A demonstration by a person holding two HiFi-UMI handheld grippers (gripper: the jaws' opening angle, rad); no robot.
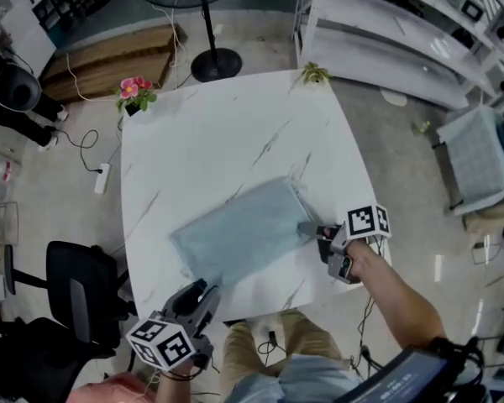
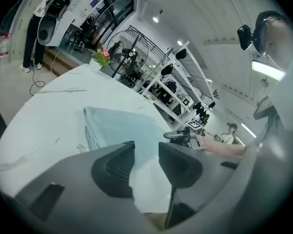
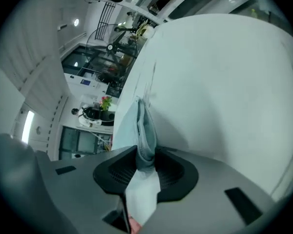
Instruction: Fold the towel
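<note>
Pale blue towel (image 1: pixel 244 233) is lying as a folded rectangle on the near half of the white marble-patterned table (image 1: pixel 210 133). I am pinching its right-hand edge with my right gripper (image 3: pixel 145 165), and the cloth is bunching up between the ribbed pads. My left gripper (image 2: pixel 146 152) is hovering at the table's near edge, just short of the towel's near corner, its jaws standing apart with nothing between them.

Beyond the towel (image 1: pixel 244 233), table (image 1: pixel 218 133) lies open; flowers (image 1: pixel 135 91) occupy far-left corner.
</note>
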